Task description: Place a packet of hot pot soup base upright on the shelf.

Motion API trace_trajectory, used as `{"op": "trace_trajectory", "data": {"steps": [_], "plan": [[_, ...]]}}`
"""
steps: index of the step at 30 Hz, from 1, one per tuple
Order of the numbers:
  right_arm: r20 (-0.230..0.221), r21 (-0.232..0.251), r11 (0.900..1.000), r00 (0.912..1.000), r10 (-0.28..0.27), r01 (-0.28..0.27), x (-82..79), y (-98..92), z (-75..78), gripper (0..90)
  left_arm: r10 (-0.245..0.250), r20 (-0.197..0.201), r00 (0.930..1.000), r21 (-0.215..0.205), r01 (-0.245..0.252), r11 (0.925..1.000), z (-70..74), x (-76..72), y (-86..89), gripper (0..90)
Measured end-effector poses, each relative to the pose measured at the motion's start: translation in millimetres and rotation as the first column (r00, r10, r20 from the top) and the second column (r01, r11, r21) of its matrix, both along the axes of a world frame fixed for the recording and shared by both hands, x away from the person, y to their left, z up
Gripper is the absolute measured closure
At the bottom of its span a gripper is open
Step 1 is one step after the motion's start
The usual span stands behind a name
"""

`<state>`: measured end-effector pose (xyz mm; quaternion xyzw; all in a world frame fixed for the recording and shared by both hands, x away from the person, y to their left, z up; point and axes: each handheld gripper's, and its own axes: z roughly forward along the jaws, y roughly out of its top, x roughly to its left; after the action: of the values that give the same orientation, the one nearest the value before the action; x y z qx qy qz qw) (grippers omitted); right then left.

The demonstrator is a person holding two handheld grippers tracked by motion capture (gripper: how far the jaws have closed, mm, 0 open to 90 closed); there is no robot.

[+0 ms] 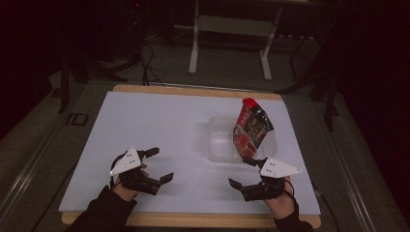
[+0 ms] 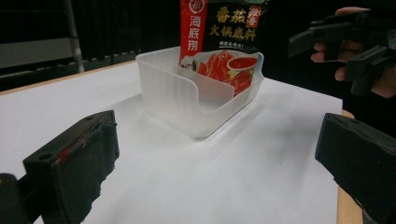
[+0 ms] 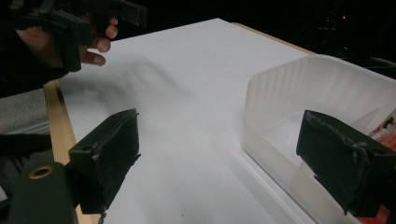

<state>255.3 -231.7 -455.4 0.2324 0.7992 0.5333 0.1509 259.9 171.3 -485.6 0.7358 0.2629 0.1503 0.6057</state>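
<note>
On the white table (image 1: 159,125), the sauce packet (image 1: 252,128) already stands in the clear bin (image 1: 220,145); both grippers, left (image 1: 157,166) and right (image 1: 242,172), gape empty

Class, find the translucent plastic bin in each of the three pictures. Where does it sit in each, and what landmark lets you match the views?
High view: the translucent plastic bin sits right of centre on the white board.
Left gripper view: upper centre, beyond the open jaws.
Right gripper view: right edge, behind the right jaw.
Shared landmark: the red sauce pouch standing in it.
</note>
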Motion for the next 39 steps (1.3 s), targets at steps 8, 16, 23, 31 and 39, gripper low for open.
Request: {"op": "trace_trajectory", "data": {"steps": [8,16,23,31,39], "plan": [[-0.004,-0.031,1.000,1.0000,-0.002,0.002,-5.5,-6.4,-6.8,12.6,-0.003,0.000,1.0000,0.003,0.003,1.0000,-0.8,0.2,-0.2,0.1],[0.020,-0.043,0.999,0.9996,-0.017,0.018,-11.9,-14.8,-8.8,12.0,-0.004,-0.004,1.0000,0.002,0.004,1.0000,-1.4,0.2,0.1,0.1],[0.030,-0.026,0.999,0.9987,-0.041,0.042,-14.3,-22.9,-10.4,11.9,-0.004,-0.001,1.0000,0.002,0.004,1.0000,-1.6,-0.3,0.1,0.1],[0.034,0.022,0.997,0.9970,-0.070,0.069,-15.7,-34.3,-10.0,11.9,-0.005,0.003,1.0000,0.013,0.005,0.9999,-2.6,-0.2,0.1,0.1],[0.038,0.029,0.997,0.9966,-0.073,0.072,-14.8,-35.8,-10.4,11.9,-0.009,-0.001,1.0000,0.016,0.009,0.9998,-4.5,-0.4,-1.2,0.1]]}}
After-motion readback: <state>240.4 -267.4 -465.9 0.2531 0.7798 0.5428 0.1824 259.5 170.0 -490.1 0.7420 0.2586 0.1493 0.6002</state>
